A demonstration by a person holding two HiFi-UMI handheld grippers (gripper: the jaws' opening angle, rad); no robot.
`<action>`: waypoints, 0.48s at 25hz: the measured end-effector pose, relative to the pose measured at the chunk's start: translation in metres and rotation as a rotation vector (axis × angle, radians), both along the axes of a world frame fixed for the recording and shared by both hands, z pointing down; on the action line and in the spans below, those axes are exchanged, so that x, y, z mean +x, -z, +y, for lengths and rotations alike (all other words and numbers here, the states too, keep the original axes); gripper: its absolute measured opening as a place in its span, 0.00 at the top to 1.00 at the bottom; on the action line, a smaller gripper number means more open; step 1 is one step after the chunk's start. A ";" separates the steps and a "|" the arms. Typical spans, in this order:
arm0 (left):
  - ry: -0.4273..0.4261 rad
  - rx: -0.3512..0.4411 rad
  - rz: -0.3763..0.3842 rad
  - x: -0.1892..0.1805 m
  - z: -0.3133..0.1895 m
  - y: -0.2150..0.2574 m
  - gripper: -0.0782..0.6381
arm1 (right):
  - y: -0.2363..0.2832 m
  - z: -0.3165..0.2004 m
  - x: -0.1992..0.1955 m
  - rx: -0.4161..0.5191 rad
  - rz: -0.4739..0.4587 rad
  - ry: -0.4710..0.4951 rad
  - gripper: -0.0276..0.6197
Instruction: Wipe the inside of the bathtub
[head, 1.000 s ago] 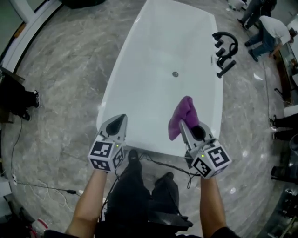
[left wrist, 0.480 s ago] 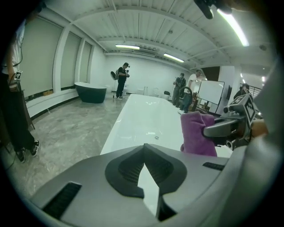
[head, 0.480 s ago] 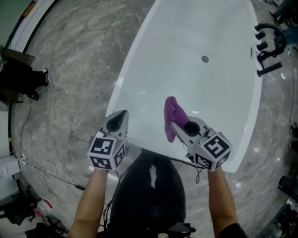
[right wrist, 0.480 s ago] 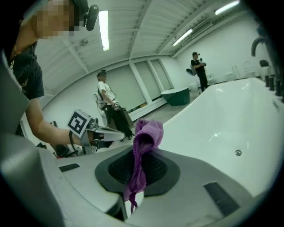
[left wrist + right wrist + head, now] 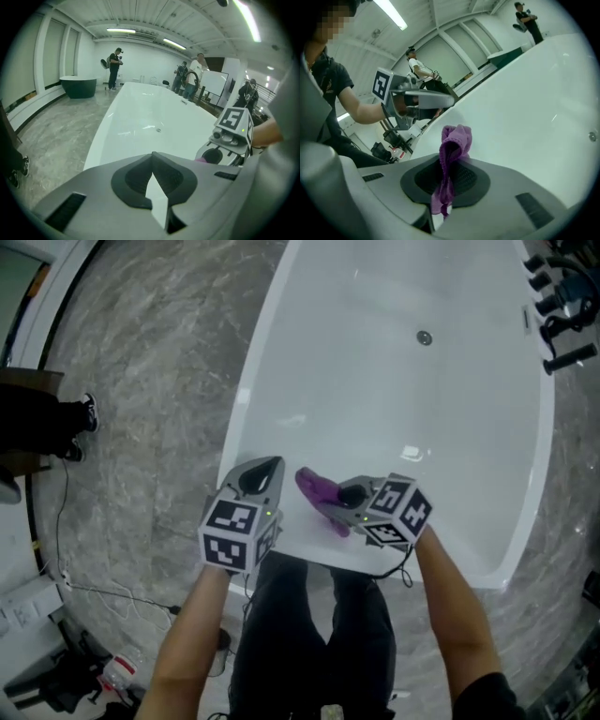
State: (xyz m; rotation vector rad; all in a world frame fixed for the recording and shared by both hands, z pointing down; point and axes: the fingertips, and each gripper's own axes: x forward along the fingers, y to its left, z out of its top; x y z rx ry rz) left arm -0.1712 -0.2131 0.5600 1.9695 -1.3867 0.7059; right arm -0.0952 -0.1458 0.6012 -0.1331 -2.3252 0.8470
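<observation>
A long white bathtub (image 5: 309,343) runs away from me, its drain (image 5: 424,337) far up the basin. A purple cloth (image 5: 319,491) is pinched in my right gripper (image 5: 323,502), which lies sideways over the tub's near end and points left. In the right gripper view the cloth (image 5: 452,157) sticks up from between the shut jaws, with white tub wall (image 5: 525,117) behind it. My left gripper (image 5: 262,470) hovers above the near left rim, jaws shut with nothing in them. The left gripper view looks along the tub (image 5: 145,122) and shows the right gripper's cube (image 5: 232,123).
Grey marble floor (image 5: 141,381) surrounds the tub. A black tap set with hand shower (image 5: 562,296) stands at the far right rim. Cables and gear (image 5: 66,652) lie on the floor at lower left. Several people (image 5: 187,77) stand beyond the tub's far end.
My right gripper has swung left and lower with the cloth, now lying sideways near the left gripper at the tub's near end. The head view has shifted over the tub.
</observation>
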 end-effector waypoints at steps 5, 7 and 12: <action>-0.118 -0.042 0.045 0.011 -0.034 -0.022 0.88 | -0.028 0.027 -0.019 -0.105 0.040 0.174 0.91; -0.154 -0.046 0.075 0.021 -0.049 -0.030 0.88 | -0.032 0.036 -0.019 -0.134 0.053 0.203 0.91; -0.223 -0.074 0.102 0.041 -0.073 -0.054 0.88 | -0.055 0.045 -0.017 -0.198 0.092 0.209 0.91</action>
